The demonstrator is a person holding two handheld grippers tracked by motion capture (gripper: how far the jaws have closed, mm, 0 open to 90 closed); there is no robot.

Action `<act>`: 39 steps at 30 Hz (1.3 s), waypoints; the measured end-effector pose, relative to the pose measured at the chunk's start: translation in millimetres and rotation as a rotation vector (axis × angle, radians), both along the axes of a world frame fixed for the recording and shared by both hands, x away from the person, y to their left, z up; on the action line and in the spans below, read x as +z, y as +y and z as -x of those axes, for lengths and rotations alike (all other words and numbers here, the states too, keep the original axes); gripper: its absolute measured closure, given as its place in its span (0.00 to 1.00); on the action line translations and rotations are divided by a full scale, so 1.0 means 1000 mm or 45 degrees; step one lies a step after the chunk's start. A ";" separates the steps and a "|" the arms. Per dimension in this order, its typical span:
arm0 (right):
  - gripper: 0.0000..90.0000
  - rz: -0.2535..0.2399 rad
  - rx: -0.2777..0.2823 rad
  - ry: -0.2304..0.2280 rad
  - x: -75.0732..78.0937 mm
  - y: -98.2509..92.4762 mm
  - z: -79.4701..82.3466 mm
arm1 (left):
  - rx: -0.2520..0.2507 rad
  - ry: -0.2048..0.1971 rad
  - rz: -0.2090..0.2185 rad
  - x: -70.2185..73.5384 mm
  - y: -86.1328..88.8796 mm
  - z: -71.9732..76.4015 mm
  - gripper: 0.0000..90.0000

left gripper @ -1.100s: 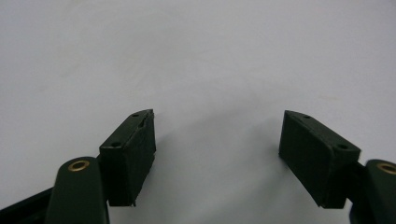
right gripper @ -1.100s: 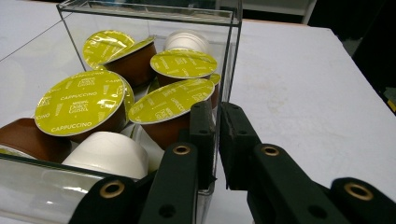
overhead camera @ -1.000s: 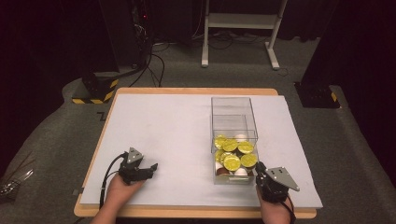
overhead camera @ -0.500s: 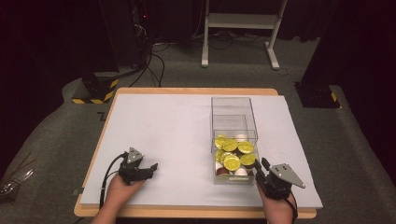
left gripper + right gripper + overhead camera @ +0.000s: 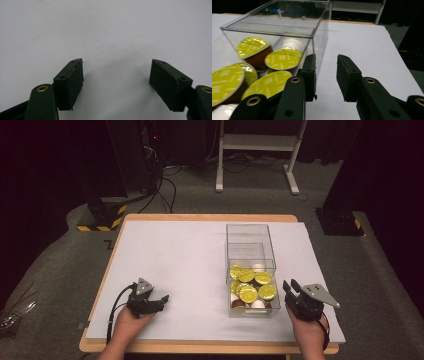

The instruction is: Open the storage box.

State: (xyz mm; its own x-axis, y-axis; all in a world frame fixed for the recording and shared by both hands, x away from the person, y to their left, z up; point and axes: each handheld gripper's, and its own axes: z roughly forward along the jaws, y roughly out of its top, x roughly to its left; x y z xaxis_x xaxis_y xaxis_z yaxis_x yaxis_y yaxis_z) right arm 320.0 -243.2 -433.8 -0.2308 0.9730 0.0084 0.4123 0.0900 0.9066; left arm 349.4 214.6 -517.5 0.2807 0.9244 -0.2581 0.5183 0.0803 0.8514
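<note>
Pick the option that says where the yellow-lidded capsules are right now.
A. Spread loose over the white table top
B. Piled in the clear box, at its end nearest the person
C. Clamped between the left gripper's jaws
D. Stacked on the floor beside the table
B: the high view shows the yellow-lidded capsules heaped inside the clear box, at its near end beside the right gripper.

Light falls from above onto the white table top (image 5: 190, 265), which is bright and evenly lit, while the room beyond it sinks into near black; the high view is soft and slightly grainy; soft shadows lie under both hands; the yellow foil lids (image 5: 283, 58) catch glare, and the clear box (image 5: 287, 27) shows faint reflections; in the gripper views the near jaws are blurred and dark.
</note>
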 end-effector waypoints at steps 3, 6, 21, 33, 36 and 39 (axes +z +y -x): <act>0.75 0.007 -0.012 0.015 -0.005 -0.008 -0.006 | -0.001 0.003 -0.003 0.000 0.000 0.000 0.31; 0.74 0.021 -0.018 0.031 -0.010 -0.014 -0.011 | 0.003 0.002 -0.002 0.000 0.000 0.000 0.32; 0.73 0.070 0.016 0.134 -0.042 -0.028 -0.027 | 0.040 -0.011 0.010 0.001 0.000 0.000 0.37; 0.75 0.105 0.037 0.140 -0.052 -0.036 -0.027 | 0.031 -0.007 0.036 0.011 0.002 0.002 0.40; 0.76 0.121 0.043 0.151 -0.053 -0.036 -0.027 | 0.018 -0.036 0.054 0.019 -0.001 0.005 0.40; 0.75 0.111 0.040 0.159 -0.054 -0.036 -0.028 | 0.000 -0.055 0.088 0.028 -0.007 0.008 0.40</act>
State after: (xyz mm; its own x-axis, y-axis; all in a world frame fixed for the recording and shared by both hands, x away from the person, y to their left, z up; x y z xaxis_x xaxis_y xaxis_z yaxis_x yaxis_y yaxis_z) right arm 347.8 -278.8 -487.6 -0.2634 0.9636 -0.0452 0.5170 0.1806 0.8367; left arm 341.2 207.6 -489.8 0.2931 0.9048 -0.3090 0.4814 0.1396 0.8653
